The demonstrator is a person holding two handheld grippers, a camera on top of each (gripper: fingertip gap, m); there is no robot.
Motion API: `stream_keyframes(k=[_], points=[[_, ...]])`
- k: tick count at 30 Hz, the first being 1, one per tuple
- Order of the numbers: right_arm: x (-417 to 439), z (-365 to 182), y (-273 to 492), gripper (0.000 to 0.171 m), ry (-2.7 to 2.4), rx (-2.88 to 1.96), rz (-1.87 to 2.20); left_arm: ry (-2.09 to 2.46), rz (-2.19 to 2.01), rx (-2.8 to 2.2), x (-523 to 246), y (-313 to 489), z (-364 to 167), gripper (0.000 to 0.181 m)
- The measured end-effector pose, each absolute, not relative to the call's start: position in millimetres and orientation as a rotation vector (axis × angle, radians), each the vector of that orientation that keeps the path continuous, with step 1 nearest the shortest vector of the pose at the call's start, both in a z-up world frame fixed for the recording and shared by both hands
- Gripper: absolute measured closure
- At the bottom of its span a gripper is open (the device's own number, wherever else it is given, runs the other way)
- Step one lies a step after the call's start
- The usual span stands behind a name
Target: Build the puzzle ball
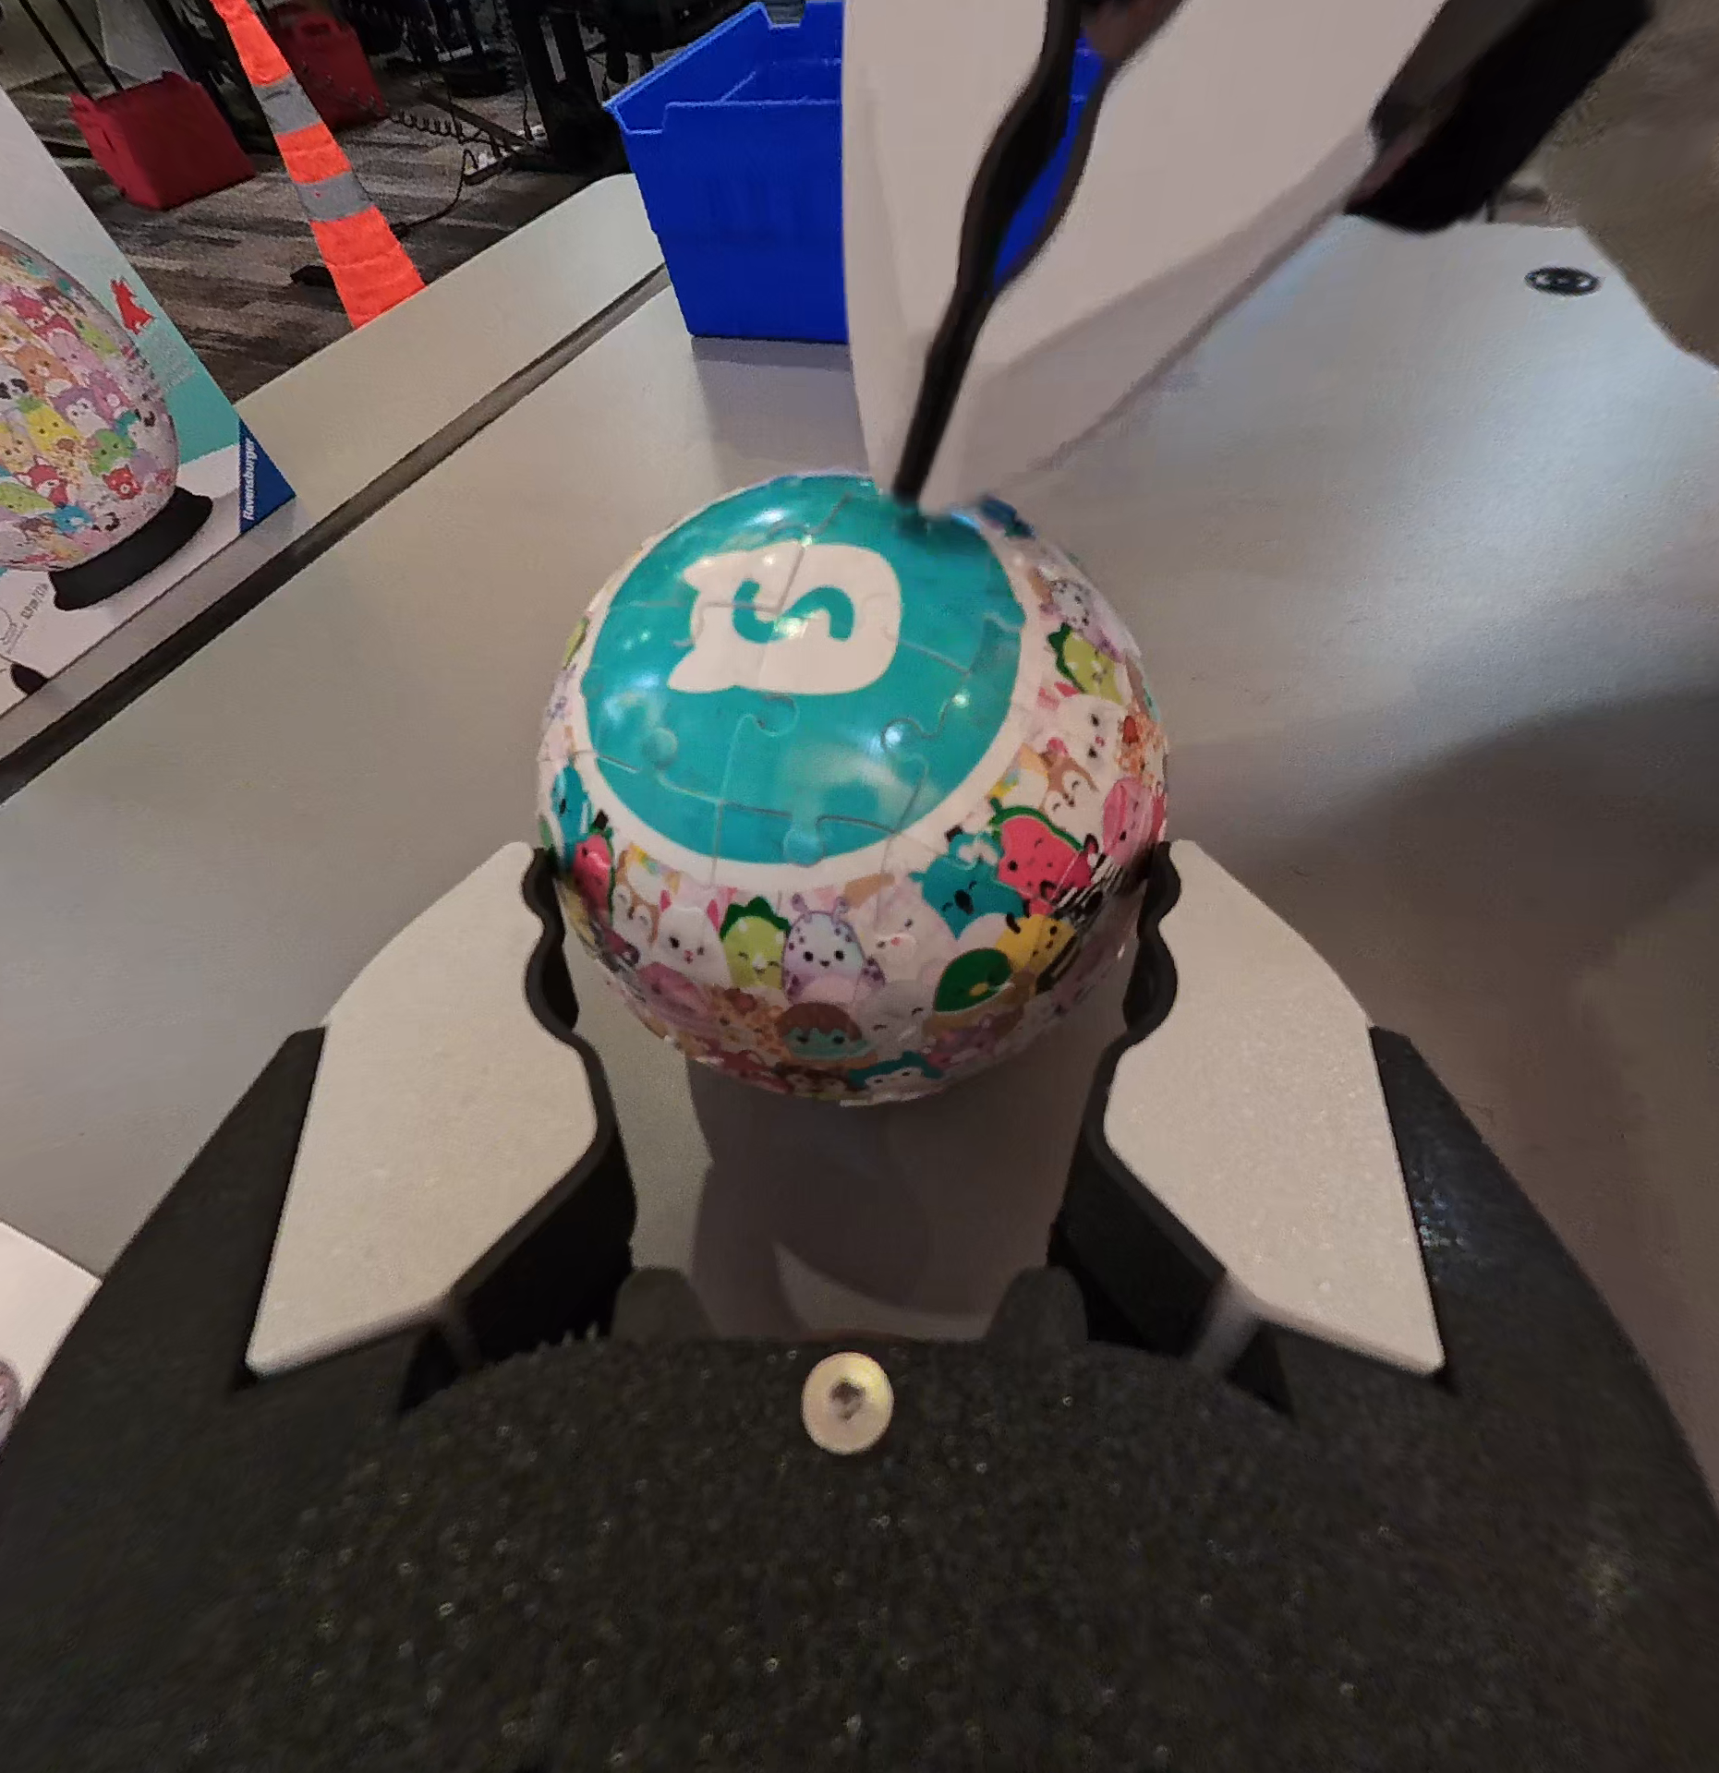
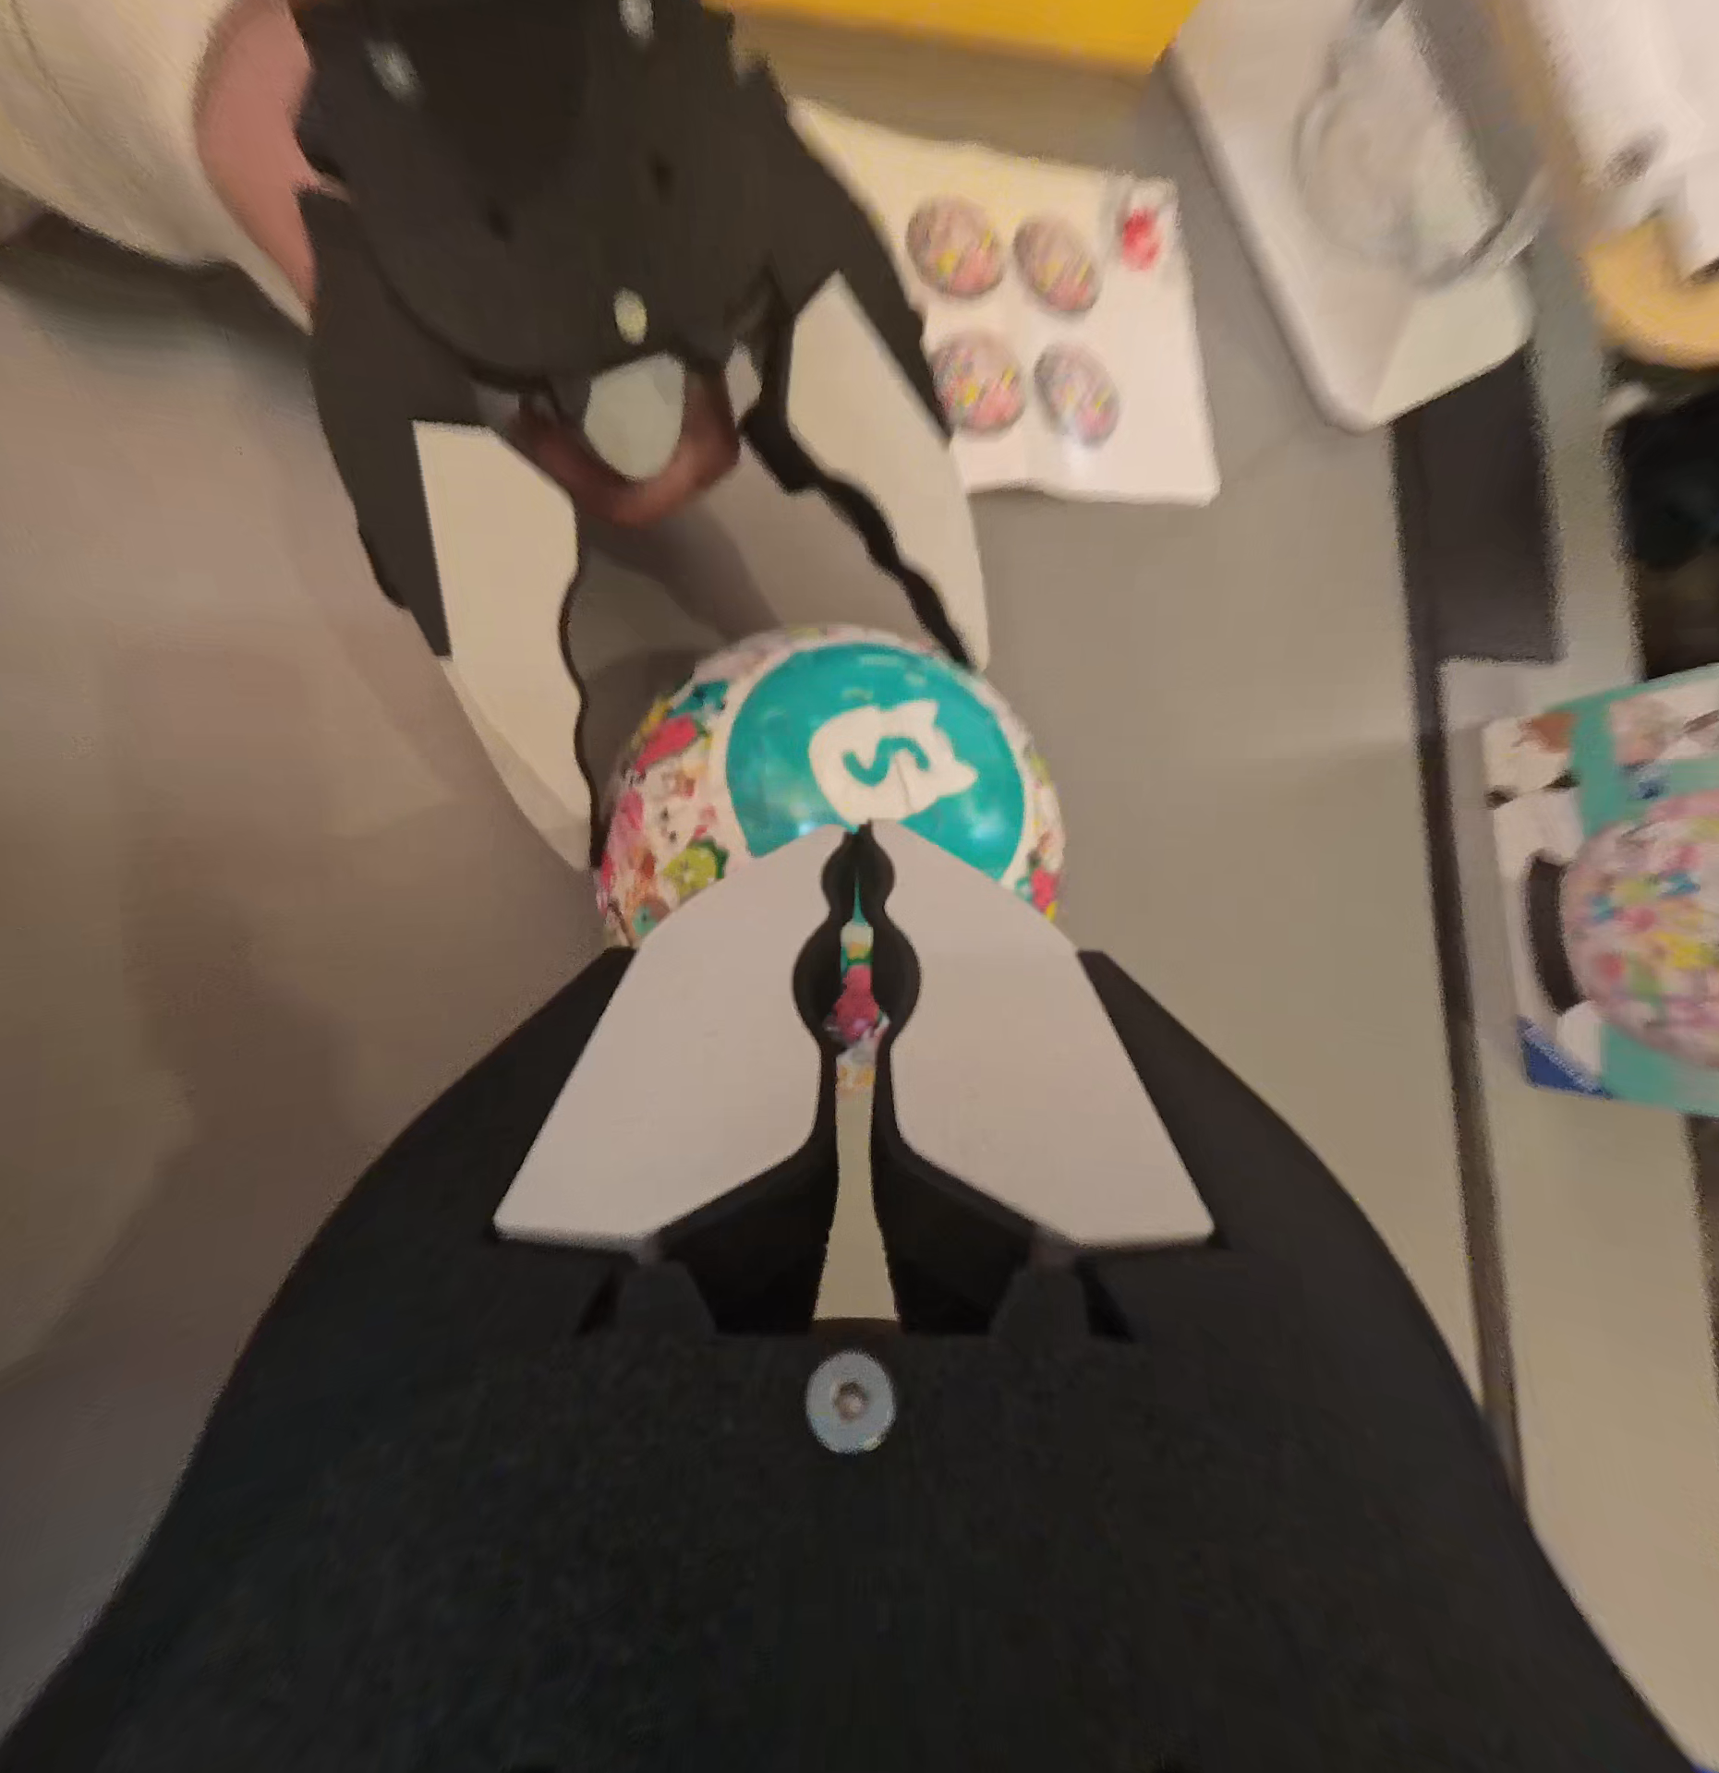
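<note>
The puzzle ball (image 1: pixel 850 863) is covered in small cartoon figures, with a teal cap bearing a white emblem (image 1: pixel 788 624) facing up. My left gripper (image 1: pixel 848 868) is shut on the ball, one fingertip on each side at its widest part. My right gripper (image 2: pixel 860 837) is shut, and in the left wrist view (image 1: pixel 918 494) it comes down from above with its tips touching the far edge of the teal cap. I see no piece between its fingers. The ball (image 2: pixel 894 691) sits just beyond the right tips, with the left gripper's fingers (image 2: pixel 490 576) on either side of it.
The grey table (image 1: pixel 1412 672) has a seam at the left. The puzzle's box (image 1: pixel 87 432) stands at the left, also in the right wrist view (image 2: pixel 1642 892). A blue bin (image 1: pixel 740 192) is behind. An instruction sheet (image 2: pixel 1057 326) lies beyond the ball. An orange cone (image 1: pixel 327 173) stands on the floor.
</note>
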State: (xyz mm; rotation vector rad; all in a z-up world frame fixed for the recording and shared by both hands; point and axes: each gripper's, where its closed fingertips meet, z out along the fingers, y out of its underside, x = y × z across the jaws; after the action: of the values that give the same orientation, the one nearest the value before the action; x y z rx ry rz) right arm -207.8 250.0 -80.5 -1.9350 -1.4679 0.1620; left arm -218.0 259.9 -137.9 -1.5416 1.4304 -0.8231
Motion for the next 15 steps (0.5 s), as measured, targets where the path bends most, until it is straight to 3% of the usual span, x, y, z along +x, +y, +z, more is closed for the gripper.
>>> stream_keyframes(k=[3,5,10,12,15], points=[[-217,-62,249,0.171,-1.410,-1.857,0.230,1.427,-0.825,-1.539,-218,260,-138,0.069],[-207,-91,255,0.170,-1.473,-1.959,0.155,1.427,-0.826,-1.541,-218,260,-138,0.069],[-227,-59,244,0.171,-1.424,-1.816,0.317,1.430,-0.822,-1.541,-218,260,-138,0.069],[-217,-93,246,0.171,-1.518,-1.924,0.182,1.429,-0.823,-1.541,-218,260,-138,0.069],[-221,-90,243,0.171,-1.486,-1.931,0.266,1.429,-0.822,-1.539,-218,260,-138,0.069]])
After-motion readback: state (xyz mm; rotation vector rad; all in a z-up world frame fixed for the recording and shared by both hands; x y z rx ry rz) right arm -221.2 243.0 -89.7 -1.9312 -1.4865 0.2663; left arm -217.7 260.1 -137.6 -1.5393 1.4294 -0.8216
